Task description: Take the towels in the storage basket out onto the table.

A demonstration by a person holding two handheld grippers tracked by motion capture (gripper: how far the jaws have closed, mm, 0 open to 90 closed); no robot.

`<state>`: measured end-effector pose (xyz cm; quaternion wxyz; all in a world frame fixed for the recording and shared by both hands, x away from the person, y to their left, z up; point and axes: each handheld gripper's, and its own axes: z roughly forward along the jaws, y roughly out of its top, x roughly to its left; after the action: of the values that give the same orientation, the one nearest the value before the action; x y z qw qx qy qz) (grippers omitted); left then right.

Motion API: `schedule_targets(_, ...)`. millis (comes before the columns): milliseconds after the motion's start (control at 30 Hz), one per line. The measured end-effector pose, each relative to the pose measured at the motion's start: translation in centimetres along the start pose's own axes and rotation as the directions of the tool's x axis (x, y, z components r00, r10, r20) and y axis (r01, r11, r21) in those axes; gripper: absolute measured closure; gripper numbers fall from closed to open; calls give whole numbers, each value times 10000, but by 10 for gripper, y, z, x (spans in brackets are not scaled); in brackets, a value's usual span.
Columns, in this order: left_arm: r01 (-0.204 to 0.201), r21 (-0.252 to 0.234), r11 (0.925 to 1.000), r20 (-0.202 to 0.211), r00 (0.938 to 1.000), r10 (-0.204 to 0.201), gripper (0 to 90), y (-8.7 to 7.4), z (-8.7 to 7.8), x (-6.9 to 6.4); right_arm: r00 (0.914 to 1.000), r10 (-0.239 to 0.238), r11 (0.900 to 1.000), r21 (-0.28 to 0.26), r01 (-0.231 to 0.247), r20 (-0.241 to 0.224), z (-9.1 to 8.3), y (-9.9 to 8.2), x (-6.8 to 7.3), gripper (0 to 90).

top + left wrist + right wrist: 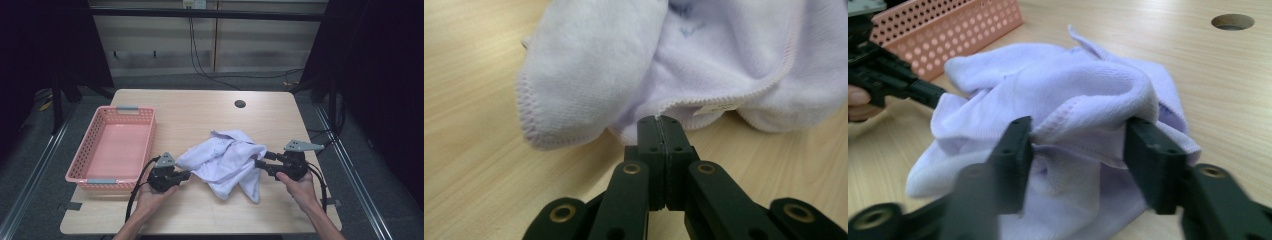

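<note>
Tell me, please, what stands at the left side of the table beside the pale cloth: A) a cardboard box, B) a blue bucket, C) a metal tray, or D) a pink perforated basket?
D: a pink perforated basket with nothing in it stands left of the cloth.

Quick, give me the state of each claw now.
Left claw: closed on the edge of the towel.
Right claw: jaws apart, a fold of the towel between them; whether they grip it cannot be told.

My left hand-held gripper (184, 174) has its jaws clamped tight together; my right hand-held gripper (260, 163) sits with jaws spread, both pointing inward.
</note>
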<state>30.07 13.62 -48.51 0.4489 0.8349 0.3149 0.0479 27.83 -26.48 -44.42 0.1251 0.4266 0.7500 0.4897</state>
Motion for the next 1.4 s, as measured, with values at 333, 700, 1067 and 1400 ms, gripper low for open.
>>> schedule_targets(333, 705, -2175, 9735, 331, 9973, -648, 896, 28, -43, 6, 9982, 250, 9939, -1086, -190, 545, -25, 22, -26, 856)
schedule_targets(700, 863, -3967, 9139, -147, 9948, -1004, 900, 98, -86, 22, 9939, 208, 9759, -2184, 34, 1083, -42, 100, -48, 864)
schedule_targets(1067, 468, -4273, 9029, -604, 9950, -801, 900, 126, -115, 32, 9944, -8, 9619, -2719, 297, 1060, -61, 160, -48, 864)
schedule_targets(1400, 859, -2437, 9660, 689, 9951, -711, 800, 86, -22, 21, 9973, -93, 9881, -1527, 204, 732, -26, 115, -48, 864)
